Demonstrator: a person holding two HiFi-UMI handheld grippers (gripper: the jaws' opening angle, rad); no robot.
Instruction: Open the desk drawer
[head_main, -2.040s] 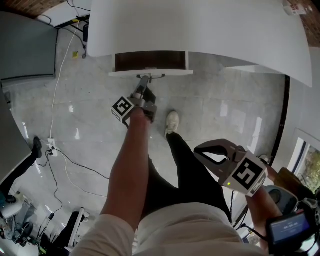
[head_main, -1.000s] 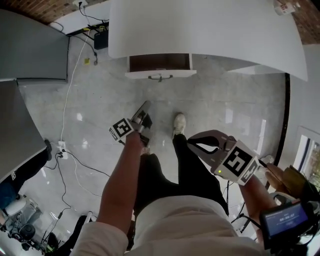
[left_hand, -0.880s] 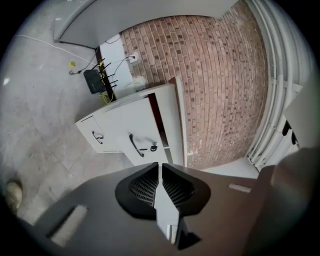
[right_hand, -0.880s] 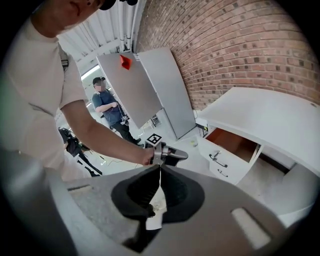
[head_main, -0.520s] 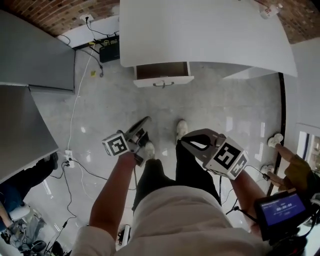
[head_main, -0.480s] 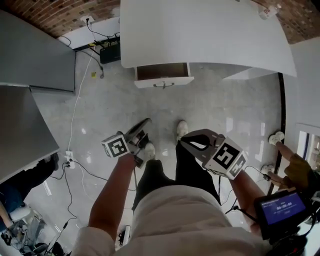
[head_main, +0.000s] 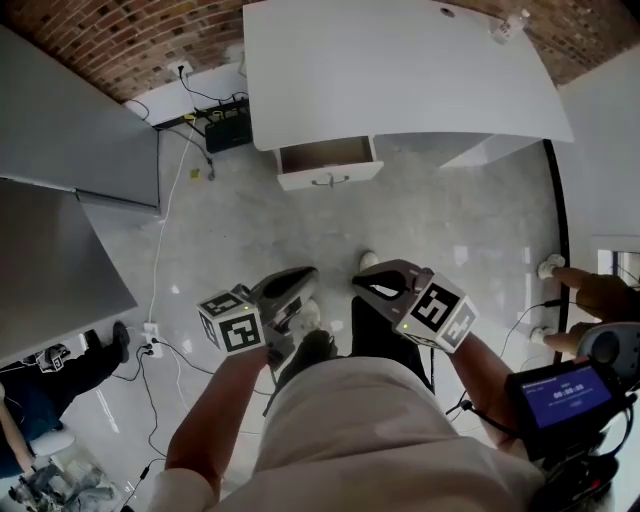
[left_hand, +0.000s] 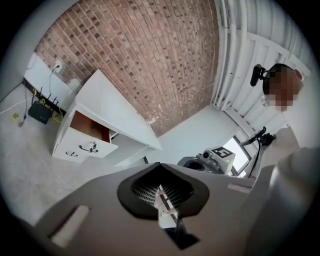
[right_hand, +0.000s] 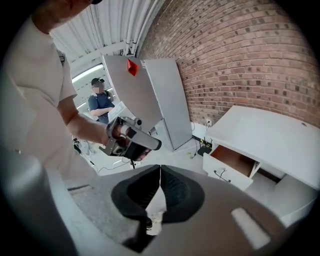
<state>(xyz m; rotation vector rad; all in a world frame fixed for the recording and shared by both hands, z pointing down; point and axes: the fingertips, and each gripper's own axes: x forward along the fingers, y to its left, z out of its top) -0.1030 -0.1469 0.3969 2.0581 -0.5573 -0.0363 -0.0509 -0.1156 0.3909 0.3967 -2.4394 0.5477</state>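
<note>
The white desk (head_main: 400, 70) stands against the brick wall, and its drawer (head_main: 327, 164) is pulled out, showing a brown inside and a dark handle (head_main: 330, 181). Both grippers hang close to my body, well away from the desk. My left gripper (head_main: 303, 278) is shut and holds nothing. My right gripper (head_main: 360, 284) is beside it, also shut and holding nothing. In the left gripper view the open drawer (left_hand: 85, 136) lies far off beyond the shut left gripper (left_hand: 160, 189). The right gripper view shows the drawer (right_hand: 231, 166) beyond the shut right gripper (right_hand: 159, 172), with the left gripper (right_hand: 131, 140) to its left.
Grey cabinets (head_main: 60, 140) stand at the left. A black box with cables (head_main: 225, 125) lies on the floor by the wall. A small bottle (head_main: 505, 25) stands on the desk. Someone's hands with a screen device (head_main: 570, 395) are at the right. Another person (right_hand: 100, 102) stands by the cabinets.
The left gripper has come off the drawer handle and drawn back and up toward my body. The right gripper rose a little too. The desk now lies farther away, and the drawer stays open.
</note>
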